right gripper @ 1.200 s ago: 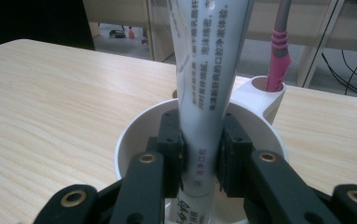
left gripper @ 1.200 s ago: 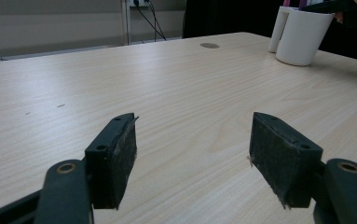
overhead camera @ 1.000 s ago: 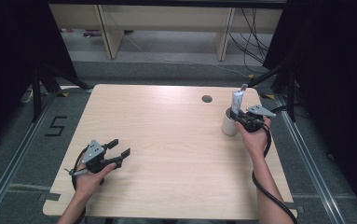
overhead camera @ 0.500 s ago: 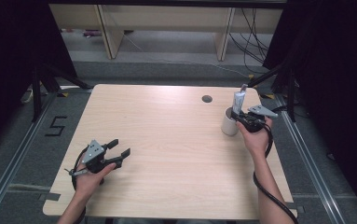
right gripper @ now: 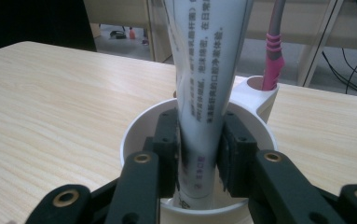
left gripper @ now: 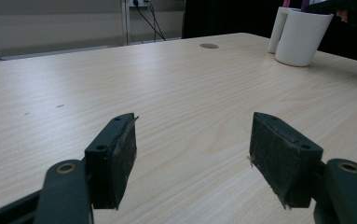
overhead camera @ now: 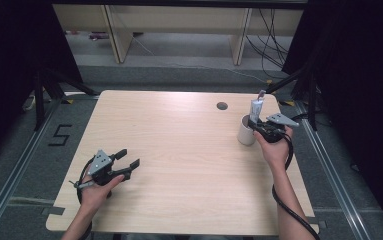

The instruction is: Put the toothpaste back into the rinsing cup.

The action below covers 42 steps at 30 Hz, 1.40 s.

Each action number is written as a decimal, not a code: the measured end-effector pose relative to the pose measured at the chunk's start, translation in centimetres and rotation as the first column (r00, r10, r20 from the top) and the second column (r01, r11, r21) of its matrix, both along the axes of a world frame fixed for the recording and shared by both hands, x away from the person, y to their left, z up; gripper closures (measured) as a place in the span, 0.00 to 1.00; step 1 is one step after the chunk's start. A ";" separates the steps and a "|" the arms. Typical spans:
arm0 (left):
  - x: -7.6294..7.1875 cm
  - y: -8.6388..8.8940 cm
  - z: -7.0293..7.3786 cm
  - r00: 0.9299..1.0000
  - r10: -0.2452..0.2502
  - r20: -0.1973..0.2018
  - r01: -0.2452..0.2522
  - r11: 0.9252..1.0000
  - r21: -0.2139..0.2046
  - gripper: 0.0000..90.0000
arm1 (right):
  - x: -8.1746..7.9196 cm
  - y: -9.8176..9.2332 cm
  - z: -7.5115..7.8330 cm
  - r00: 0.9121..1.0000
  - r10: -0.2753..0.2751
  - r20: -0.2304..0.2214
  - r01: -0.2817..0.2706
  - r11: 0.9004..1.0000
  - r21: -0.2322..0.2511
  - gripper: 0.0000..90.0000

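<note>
A white cup (overhead camera: pixel 245 134) stands near the table's right edge, seen close in the right gripper view (right gripper: pixel 134 135). A white toothpaste tube (right gripper: pixel 209 70) stands upright in it (overhead camera: pixel 255 106). My right gripper (right gripper: pixel 200 116) reaches into the cup with a pad against each side of the tube; its jaws have just been opening a little with the tube still between them. In the high view it (overhead camera: pixel 259 125) sits right beside the cup. A pink and grey toothbrush (right gripper: pixel 271 60) stands in the cup's side holder. My left gripper (overhead camera: pixel 130 157) rests open and empty at the near left (left gripper: pixel 195 140).
The light wooden table (overhead camera: pixel 179 165) has a round cable hole (overhead camera: pixel 222 106) left of the cup. In the left gripper view the cup (left gripper: pixel 302 39) stands far off to the right. Shelving and cables lie on the floor beyond the table.
</note>
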<state>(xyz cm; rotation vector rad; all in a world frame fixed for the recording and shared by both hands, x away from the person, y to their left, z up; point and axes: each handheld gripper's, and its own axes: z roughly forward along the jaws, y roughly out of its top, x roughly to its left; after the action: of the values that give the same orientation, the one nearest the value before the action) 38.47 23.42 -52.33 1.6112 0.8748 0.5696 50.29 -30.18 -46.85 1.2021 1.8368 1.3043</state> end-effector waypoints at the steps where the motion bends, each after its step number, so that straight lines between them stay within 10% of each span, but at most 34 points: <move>1: 0.0 0.0 0.0 1.000 0.000 0.000 0.000 1.000 0.000 0.35 | -0.1 -0.1 0.1 1.000 -0.005 -0.003 0.005 1.000 -0.018 0.79; 42: 0.0 0.0 0.0 1.000 0.000 -0.001 0.000 1.000 0.000 0.35 | -0.1 -0.3 0.7 1.000 -0.029 -0.003 0.029 1.000 0.004 0.73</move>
<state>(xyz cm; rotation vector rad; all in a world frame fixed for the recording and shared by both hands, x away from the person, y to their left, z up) 38.49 23.41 -52.33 1.6121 0.8756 0.5689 50.14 -30.43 -46.17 1.2287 1.8128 1.2920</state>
